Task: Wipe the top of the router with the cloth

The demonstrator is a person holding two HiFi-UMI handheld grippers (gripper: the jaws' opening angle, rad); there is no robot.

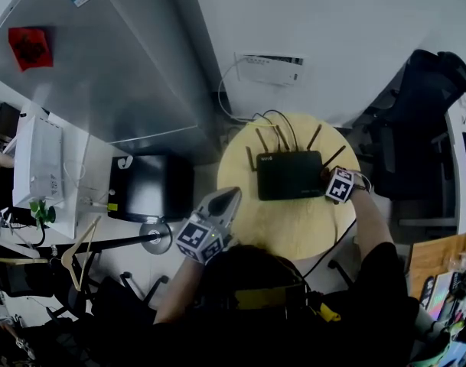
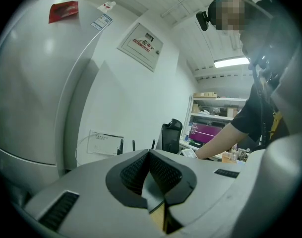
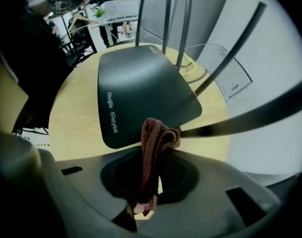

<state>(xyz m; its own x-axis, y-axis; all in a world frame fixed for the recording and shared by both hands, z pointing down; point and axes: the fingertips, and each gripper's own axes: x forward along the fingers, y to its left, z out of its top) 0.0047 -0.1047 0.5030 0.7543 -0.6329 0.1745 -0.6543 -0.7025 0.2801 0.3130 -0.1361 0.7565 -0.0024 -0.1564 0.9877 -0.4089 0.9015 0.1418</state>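
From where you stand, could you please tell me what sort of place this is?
Most likely an office or lab workroom: a black office chair near the round table, a lit monitor below storage shelves, and a router on that table.

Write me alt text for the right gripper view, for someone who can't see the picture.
The right gripper is shut on a folded brownish cloth, held close to the near edge of a black router with several antennas sticking up. The router sits on a round, pale wooden table.
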